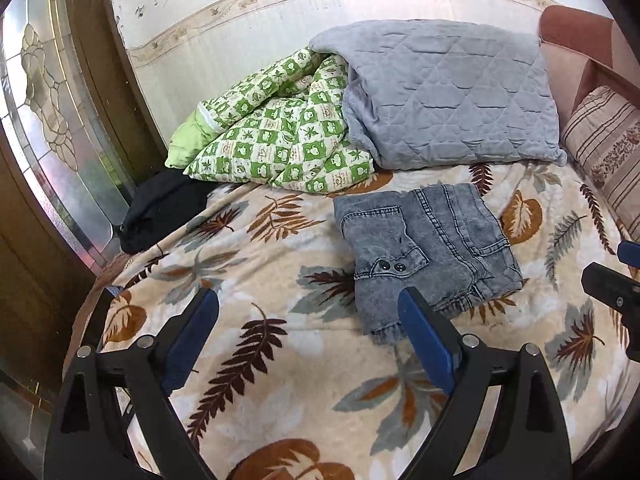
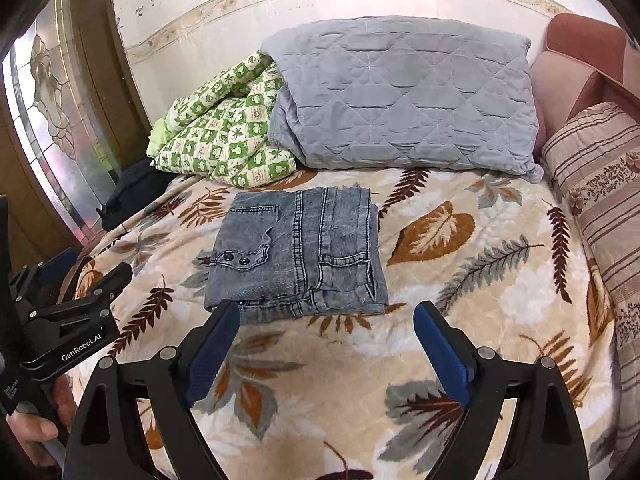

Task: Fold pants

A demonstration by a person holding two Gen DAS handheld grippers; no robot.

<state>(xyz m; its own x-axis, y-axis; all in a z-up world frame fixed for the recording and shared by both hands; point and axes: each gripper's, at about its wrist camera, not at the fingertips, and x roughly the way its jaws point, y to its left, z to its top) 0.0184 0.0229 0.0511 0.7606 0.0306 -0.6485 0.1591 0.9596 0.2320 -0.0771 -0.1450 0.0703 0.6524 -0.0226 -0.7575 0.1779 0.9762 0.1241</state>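
Note:
The grey washed-denim pants (image 1: 424, 252) lie folded into a compact rectangle on the leaf-patterned blanket (image 1: 256, 344); they also show in the right wrist view (image 2: 300, 252). My left gripper (image 1: 308, 300) is open and empty, hovering just in front of and left of the pants. My right gripper (image 2: 326, 312) is open and empty, just in front of the pants' near edge. The left gripper also shows at the left edge of the right wrist view (image 2: 76, 280), held in a hand.
A green checked quilt (image 1: 272, 140) and a grey quilted pillow (image 1: 448, 92) lie against the back wall. A dark garment (image 1: 160, 208) sits at the bed's left edge. A striped cushion (image 2: 600, 200) and pink sofa back (image 2: 576, 48) are at the right. A glass door (image 1: 52, 120) stands at the left.

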